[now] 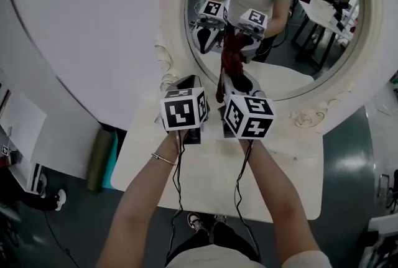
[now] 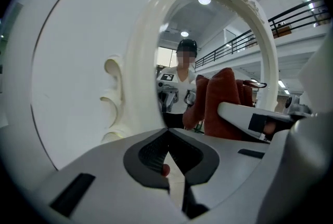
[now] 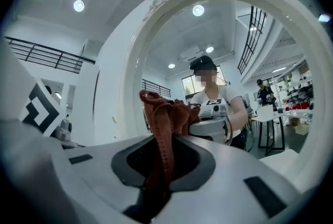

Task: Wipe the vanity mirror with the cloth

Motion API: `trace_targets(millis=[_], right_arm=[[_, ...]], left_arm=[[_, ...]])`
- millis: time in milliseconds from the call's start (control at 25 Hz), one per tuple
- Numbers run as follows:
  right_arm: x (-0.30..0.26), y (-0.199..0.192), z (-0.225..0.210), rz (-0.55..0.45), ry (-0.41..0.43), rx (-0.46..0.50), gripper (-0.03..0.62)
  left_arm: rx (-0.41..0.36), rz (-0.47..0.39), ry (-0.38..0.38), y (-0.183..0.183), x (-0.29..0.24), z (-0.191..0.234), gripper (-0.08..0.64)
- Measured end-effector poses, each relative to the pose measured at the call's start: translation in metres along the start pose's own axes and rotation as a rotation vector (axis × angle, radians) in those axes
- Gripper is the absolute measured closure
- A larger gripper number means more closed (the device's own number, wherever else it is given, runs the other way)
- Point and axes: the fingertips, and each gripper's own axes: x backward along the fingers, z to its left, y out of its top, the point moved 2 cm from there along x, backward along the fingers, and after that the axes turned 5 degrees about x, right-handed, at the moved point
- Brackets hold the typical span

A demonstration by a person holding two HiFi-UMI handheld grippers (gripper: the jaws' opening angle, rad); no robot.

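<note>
The right claw [image 3: 164, 158] is clamped on the cloth [image 3: 161, 124] — a rust-red strand runs straight down through its closed jaws, and the rest is bunched in a wad just above and ahead of the tips. Dead ahead of that claw stands the mirror [image 3: 223, 36], oval glass in a carved white frame [image 1: 171, 30]. The wad sits low on the glass, and from here I can't say whether it's touching the surface or just shy of it. The left claw [image 2: 167, 158] has its jaws together with nothing in them. It rides just beside the right one, with the cloth up and to its right and the frame's edge ahead and to its left. Both hover above the white table top [image 1: 205, 180]. I'd call this the very start of the wipe: the cloth is gripped and presented, and nothing on the glass tells me how much is done. As I read it, the next move calls for a push forward from the right claw so the wad flattens on the glass, then broad strokes up and across — firm enough to wipe, gentle enough that the loose bunch doesn't fold away and let the hard jaw tips meet the mirror.
</note>
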Motion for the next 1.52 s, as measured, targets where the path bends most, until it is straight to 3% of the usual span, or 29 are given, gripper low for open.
trace_targets(millis=[200, 400, 760, 960, 1120, 1520], right_arm=[[0.055, 0.003, -0.055, 0.005, -0.132, 0.001, 0.529], [0.065, 0.003, -0.090, 0.017, -0.254, -0.021, 0.529], [0.071, -0.038, -0.134, 0.034, -0.360, -0.053, 0.529], [0.065, -0.038, -0.131, 0.001, -0.352, -0.066, 0.529], [0.061, -0.044, -0.121, 0.032, -0.306, -0.080, 0.529], [-0.014, -0.081, -0.014, 0.105, -0.116, -0.063, 0.529]], left_arm=[[-0.032, 0.041, -0.126, -0.016, -0.008, -0.071, 0.557], [-0.062, 0.097, -0.215, -0.017, -0.030, -0.099, 0.557], [-0.085, 0.165, -0.216, -0.058, -0.050, -0.115, 0.557], [-0.052, 0.175, -0.202, -0.066, -0.050, -0.109, 0.557], [-0.022, 0.182, -0.167, -0.066, -0.045, -0.098, 0.557], [0.041, 0.159, -0.058, -0.065, -0.031, 0.009, 0.557]])
